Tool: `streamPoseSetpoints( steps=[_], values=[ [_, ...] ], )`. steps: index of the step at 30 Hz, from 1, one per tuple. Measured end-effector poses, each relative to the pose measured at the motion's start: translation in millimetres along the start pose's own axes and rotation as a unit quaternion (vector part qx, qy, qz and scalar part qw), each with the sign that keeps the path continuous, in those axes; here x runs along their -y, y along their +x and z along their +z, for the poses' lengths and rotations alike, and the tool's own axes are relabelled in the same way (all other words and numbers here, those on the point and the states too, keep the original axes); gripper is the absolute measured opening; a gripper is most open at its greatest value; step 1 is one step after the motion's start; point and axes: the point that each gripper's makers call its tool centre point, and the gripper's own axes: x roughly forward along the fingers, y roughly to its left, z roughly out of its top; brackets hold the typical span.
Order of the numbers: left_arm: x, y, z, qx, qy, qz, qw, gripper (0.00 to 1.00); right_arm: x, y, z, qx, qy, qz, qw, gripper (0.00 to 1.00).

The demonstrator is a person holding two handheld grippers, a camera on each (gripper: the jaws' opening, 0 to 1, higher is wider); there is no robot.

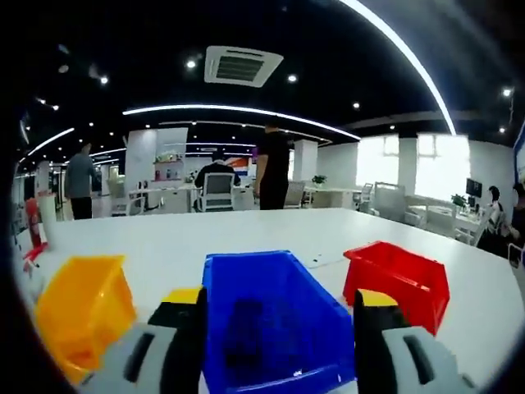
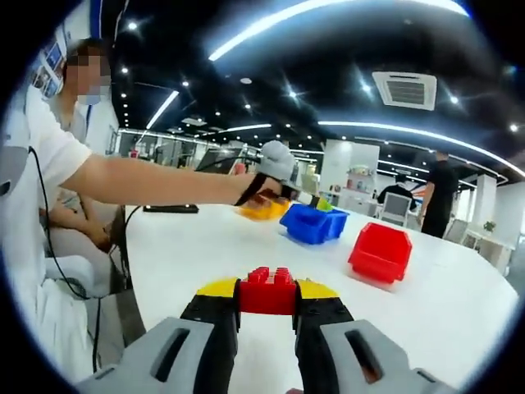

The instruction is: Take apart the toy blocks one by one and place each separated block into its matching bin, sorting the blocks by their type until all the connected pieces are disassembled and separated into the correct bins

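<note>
In the right gripper view my right gripper (image 2: 267, 297) is shut on a red studded block (image 2: 267, 289), held low over the white table (image 2: 205, 254). Further off stand a red bin (image 2: 380, 250), a blue bin (image 2: 312, 223) and a yellow bin (image 2: 264, 209). A person's arm reaches from the left, holding the left gripper (image 2: 305, 199) above the blue bin. In the left gripper view my left gripper (image 1: 280, 297) stands open just over the blue bin (image 1: 271, 320). The yellow bin (image 1: 82, 308) is on its left and the red bin (image 1: 398, 279) on its right.
The white table (image 1: 246, 234) stretches wide beyond the bins. A seated person (image 2: 41, 213) is at the table's left edge in the right gripper view. People, chairs and desks (image 1: 217, 189) stand far behind the table. A small green piece (image 2: 325, 204) shows by the blue bin.
</note>
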Motion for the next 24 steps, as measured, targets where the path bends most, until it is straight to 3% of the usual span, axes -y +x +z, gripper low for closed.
streamPoseSetpoints(
  steps=[2,7,12,16,24],
  values=[
    [2.5,-15,6.2,0.009,0.024,-0.001,0.9997,0.68,-1,1,0.6,0.002,0.002,0.001,1.0,0.26],
    [10.8,-49,14.6,0.023,0.024,-0.024,0.9992,0.64,-4,2,3.5,0.007,0.002,0.005,1.0,0.26],
    [28.1,-113,17.2,0.056,0.029,-0.061,0.9961,0.61,2,0,10.9,0.016,0.01,-0.001,0.9998,0.26],
    [34.9,-163,3.4,0.068,0.032,-0.077,0.9942,0.58,9,-4,18.5,0.025,0.018,-0.008,0.9995,0.26],
    [47.2,-241,-33.8,0.069,0.011,-0.102,0.9924,0.55,12,-7,27.6,0.033,0.012,-0.014,0.9993,0.26]
  ],
)
